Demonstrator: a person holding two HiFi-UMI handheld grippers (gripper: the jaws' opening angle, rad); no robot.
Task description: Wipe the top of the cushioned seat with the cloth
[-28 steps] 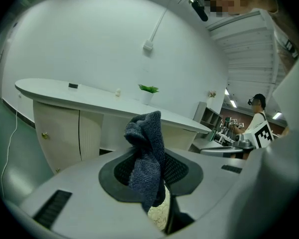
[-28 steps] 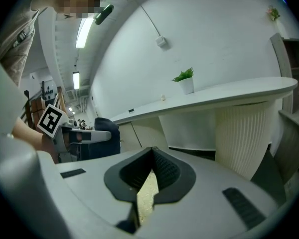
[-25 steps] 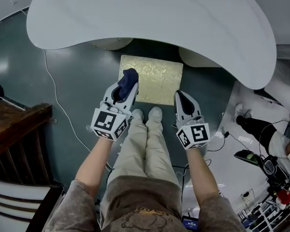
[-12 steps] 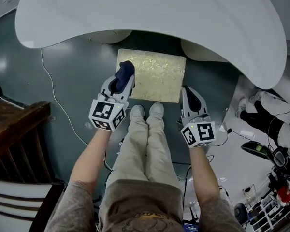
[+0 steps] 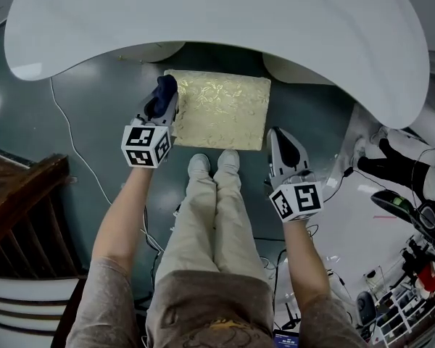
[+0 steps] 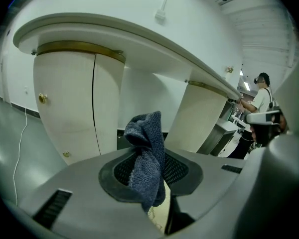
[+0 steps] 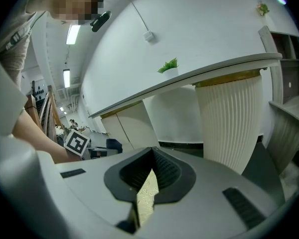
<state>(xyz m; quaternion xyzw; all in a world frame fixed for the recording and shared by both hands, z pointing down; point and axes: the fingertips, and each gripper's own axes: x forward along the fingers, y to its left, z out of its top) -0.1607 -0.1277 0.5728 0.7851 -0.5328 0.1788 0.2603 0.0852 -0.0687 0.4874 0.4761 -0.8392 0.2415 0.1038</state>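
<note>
Beneath the curved white table (image 5: 239,13), the left gripper (image 5: 162,107), clamped on the bunched dark-blue cloth (image 5: 162,93), had slid from the gold brocade cushioned seat's (image 5: 221,111) near-left area to its far-left edge, so wiping seemed underway. The right gripper (image 5: 280,138) hung nearly closed and empty off the seat's near-right corner.

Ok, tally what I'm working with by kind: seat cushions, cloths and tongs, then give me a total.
Cushioned seat: 1
Cloth: 1, pinched in the left tongs
Tongs: 2, the left tongs and the right tongs, which hold nothing
Total: 4
</note>
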